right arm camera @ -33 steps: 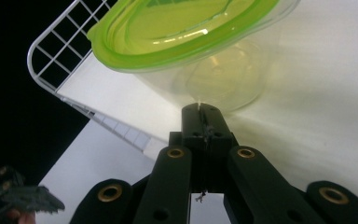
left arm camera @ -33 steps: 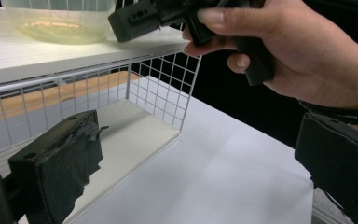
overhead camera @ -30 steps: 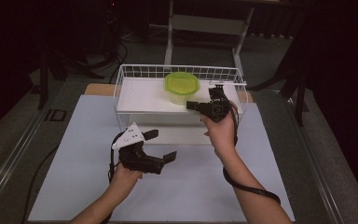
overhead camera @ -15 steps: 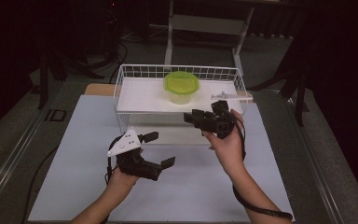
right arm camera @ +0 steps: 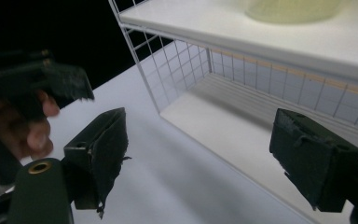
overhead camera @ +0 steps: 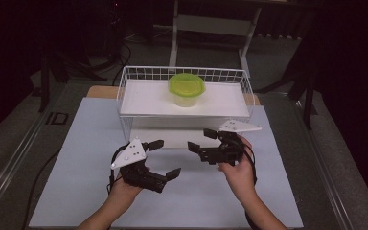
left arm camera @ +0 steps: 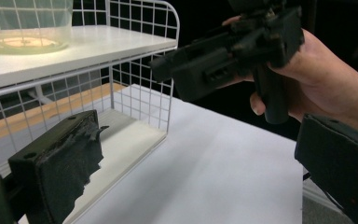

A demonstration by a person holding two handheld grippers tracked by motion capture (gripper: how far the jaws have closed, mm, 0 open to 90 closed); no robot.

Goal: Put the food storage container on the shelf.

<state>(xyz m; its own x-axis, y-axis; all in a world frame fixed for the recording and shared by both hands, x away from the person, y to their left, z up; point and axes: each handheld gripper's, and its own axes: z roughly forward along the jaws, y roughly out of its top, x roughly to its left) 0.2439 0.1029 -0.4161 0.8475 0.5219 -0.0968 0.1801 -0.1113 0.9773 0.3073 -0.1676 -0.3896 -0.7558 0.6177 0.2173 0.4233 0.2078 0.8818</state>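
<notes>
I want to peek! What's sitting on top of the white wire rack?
A tub with a green lid stands on the rack's top shelf. The lid hides what is inside. Both grippers, left and right, are open in front.

I see the container (overhead camera: 187, 89), translucent yellowish tub with lime-green lid closed on top, upright on the white upper shelf (overhead camera: 148, 98) of the wire rack (overhead camera: 124, 86), near the rack's back rail, centred.

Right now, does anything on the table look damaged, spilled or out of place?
Only wear: the black padding on the left tool's jaw is torn and ragged at its edge. The lidded container stands upright on the wire rack; nothing is spilled.
</notes>
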